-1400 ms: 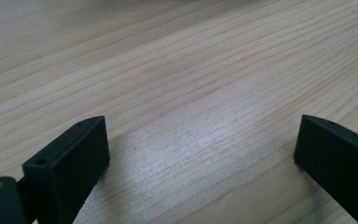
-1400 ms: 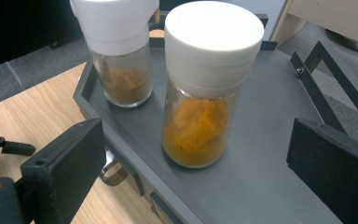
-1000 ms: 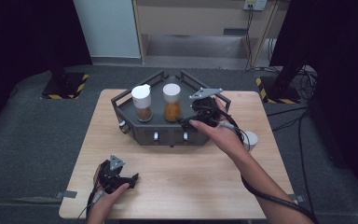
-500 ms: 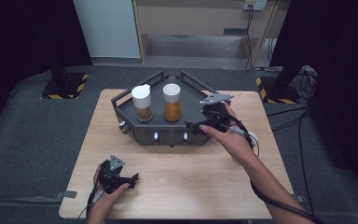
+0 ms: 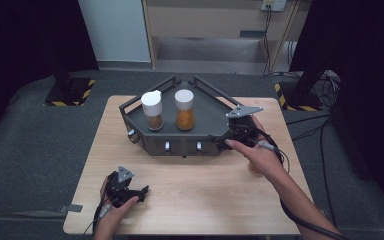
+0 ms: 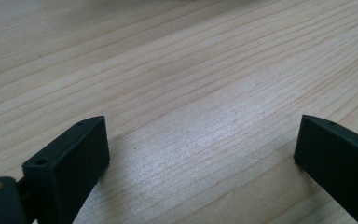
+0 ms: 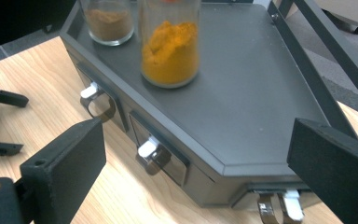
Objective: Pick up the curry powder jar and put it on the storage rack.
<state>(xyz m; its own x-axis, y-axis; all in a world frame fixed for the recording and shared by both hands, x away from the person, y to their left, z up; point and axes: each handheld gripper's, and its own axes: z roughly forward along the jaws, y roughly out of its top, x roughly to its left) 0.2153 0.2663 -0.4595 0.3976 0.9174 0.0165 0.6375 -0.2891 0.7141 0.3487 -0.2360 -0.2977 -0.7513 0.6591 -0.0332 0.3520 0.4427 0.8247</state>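
Two white-capped glass spice jars, one brown-filled (image 5: 152, 114) and one orange-filled (image 5: 184, 111), stand on one dark grey angular metal rack (image 5: 212, 117). Two hand-held grippers, left (image 5: 130, 192) and right (image 5: 219, 141), both spread, hold nothing.

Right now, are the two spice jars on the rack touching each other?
Apart. The high view shows bare grey shelf between the brown-spice jar and the orange-spice jar.

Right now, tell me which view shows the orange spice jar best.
The right gripper view: the orange jar is close, powder sharp, though its lid is cropped. The high view shows the whole jar, small. The left gripper view faces the table.
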